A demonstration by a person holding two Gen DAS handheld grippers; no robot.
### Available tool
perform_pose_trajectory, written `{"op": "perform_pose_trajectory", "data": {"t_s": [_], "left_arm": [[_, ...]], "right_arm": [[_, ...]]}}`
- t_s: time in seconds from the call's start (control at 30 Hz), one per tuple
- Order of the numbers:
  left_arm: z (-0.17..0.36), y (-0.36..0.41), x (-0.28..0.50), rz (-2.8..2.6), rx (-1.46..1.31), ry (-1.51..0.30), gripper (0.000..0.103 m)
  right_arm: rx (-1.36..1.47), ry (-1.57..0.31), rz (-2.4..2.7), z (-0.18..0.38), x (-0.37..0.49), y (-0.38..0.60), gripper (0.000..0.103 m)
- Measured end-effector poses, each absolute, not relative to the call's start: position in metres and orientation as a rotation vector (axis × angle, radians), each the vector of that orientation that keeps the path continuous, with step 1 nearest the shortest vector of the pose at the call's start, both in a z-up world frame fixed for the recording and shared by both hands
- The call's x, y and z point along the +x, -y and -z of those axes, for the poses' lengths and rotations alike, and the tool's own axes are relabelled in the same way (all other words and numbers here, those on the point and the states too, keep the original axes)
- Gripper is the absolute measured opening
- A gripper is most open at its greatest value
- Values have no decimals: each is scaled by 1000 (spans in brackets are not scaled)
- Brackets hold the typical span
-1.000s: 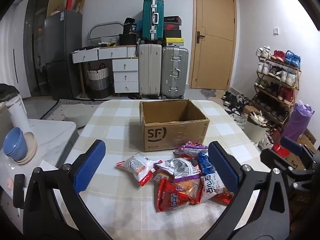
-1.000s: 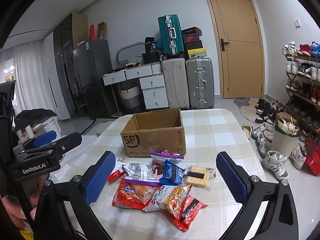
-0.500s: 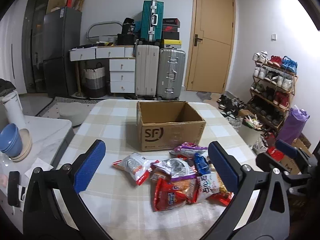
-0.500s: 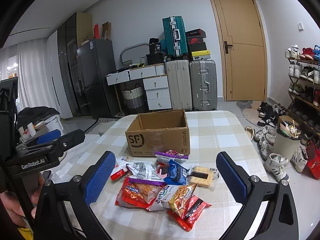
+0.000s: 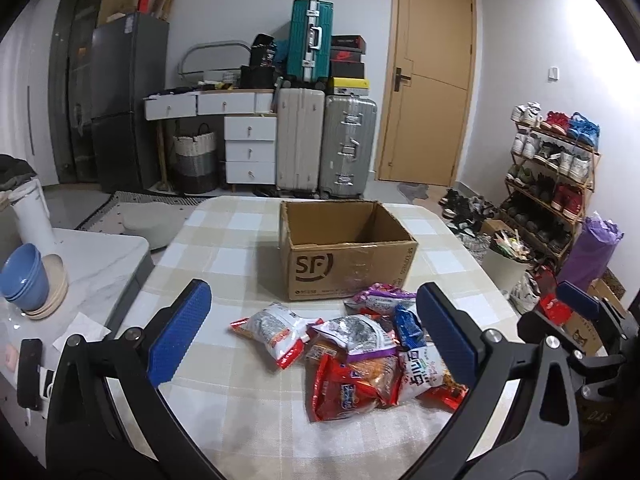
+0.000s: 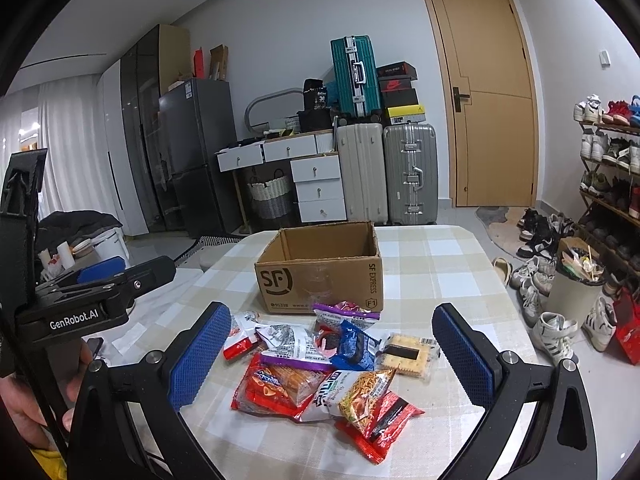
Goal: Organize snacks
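Snacks [image 6: 324,364] in loose overlapping heap on checked table [image 5: 224,248], just in front of open SF box [image 5: 344,248]; box looks empty from what shows, so nothing packed yet, by my read. One white/red bag [image 5: 276,332] lies a bit apart to the left of heap; cracker pack [image 6: 408,354] sits at heap's right edge. Left gripper [image 5: 308,336] hovers above near side of pile, jaws spread wide, holding nothing; right gripper [image 6: 332,360] same, jaws wide apart, empty, over the heap. Risks, as judgement: bags overlap, so closing on one prob. pinches a neighbour too & drags/flips it off. Foil is slick and puffy, so a shallow edge grip may slip mid-carry; hard squeeze could crush crackers or noodle pack [image 6: 360,392]. Box is light cardboard, a bump from a finger may shove it back. Both grippers near each other, clash poss. if both go in at once. Table edge close on right, w/ bin [image 6: 576,292] below.
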State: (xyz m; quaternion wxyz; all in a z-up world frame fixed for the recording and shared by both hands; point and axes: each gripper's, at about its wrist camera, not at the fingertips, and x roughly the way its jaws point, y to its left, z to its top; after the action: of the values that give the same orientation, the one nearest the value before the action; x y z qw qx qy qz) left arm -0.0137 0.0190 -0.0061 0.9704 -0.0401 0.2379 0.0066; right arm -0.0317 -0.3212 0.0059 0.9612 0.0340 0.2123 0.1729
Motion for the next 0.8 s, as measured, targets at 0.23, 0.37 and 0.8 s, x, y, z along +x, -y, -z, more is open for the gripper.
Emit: {"op": "perform_pose_trajectory", "data": {"t_s": [0.23,0.37,0.8], "left_arm": [[7,-17,-15,-28,-68,-472,102],[6,-17,-18,-26,-66,-466,102],[8,-18,-19,-14,-61,-482,102]], "right_arm": [[76,-411,-352,-5,-33,322,103],[82,-418,-331,-3,-31,324,103],[94,-448,-334,6,-25,326,103]]}}
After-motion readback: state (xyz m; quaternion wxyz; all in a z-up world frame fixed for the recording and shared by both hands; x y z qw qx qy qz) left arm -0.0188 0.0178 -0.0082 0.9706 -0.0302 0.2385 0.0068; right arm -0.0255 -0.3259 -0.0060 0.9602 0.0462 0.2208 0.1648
